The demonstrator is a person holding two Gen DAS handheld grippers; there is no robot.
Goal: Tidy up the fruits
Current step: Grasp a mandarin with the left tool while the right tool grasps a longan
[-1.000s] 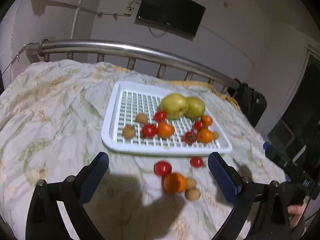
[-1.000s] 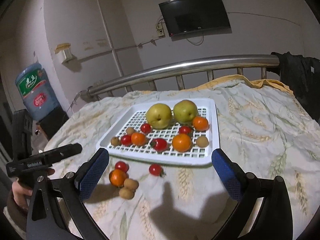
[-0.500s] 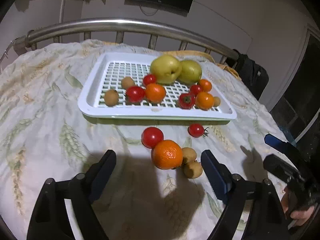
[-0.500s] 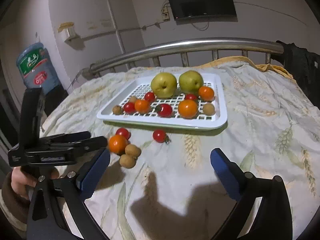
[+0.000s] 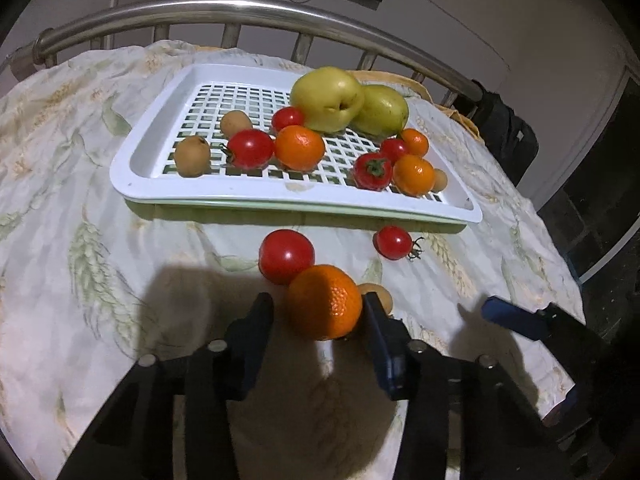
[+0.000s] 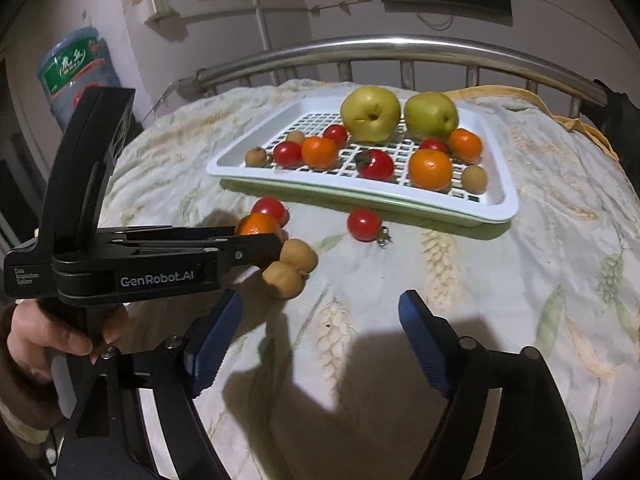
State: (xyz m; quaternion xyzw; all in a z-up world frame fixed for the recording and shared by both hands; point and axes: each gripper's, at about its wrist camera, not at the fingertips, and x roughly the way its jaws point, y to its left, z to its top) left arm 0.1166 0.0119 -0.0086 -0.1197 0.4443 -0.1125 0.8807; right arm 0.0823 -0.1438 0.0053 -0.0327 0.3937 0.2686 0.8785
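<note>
The left tongs (image 5: 318,312) are straddling the loose orange (image 5: 325,302) on the bed, jaws not yet closed on it, while the right tongs (image 6: 320,332) are hanging open, farther away.

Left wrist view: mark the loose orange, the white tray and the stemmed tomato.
loose orange (image 5: 325,307), left wrist view, middle of its peel
white tray (image 5: 256,191), left wrist view, near rim
stemmed tomato (image 5: 393,242), left wrist view, red skin

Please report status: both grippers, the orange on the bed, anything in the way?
Left gripper fingers around loose orange, not clearly shut. Right gripper open, holds nothing. Tomato and brown fruit touch the orange. Tray ahead.
</note>
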